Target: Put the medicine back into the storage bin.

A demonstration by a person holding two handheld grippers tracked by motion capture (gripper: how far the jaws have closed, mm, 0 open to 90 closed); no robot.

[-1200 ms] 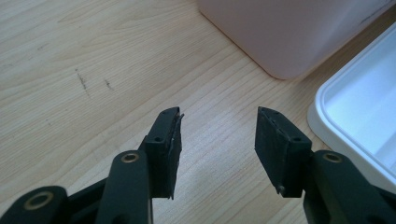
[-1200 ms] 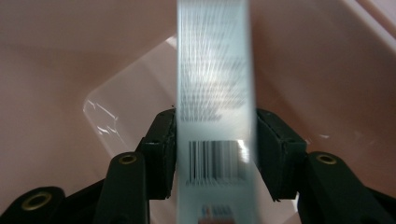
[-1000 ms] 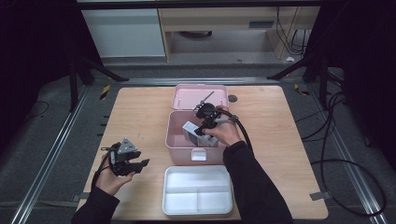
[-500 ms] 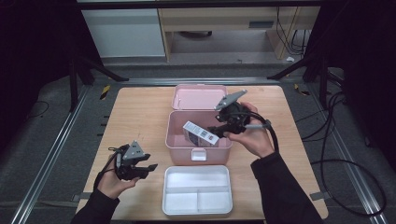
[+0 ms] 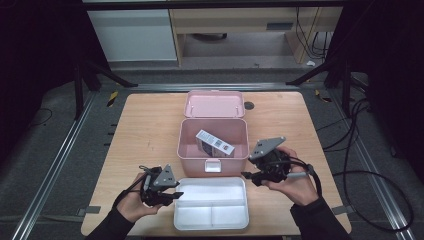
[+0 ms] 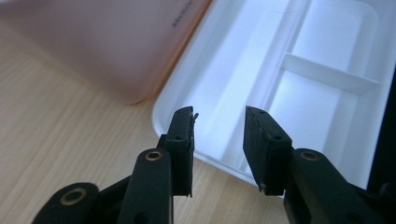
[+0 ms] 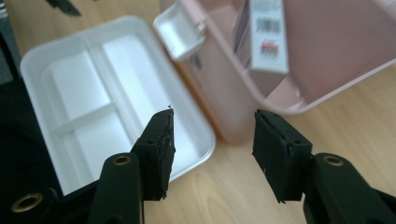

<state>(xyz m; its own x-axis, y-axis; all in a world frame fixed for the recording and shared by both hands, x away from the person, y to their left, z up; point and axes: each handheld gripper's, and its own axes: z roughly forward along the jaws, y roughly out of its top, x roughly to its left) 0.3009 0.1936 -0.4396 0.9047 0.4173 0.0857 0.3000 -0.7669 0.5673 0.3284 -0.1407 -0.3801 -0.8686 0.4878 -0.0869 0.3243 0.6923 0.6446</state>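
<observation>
At the near edge of the table, the left gripper [image 5: 172, 196] sits at the left rim of the white tray [image 5: 211, 220]; its jaws have just been closing, yet they stand apart with nothing between them. The right gripper [image 5: 248, 175], also apart and empty, has pulled back from the pink box [image 5: 186, 145] to the tray's right corner. The small carton [image 5: 215, 144] now leans inside the box, so the tray insert looks next.
</observation>
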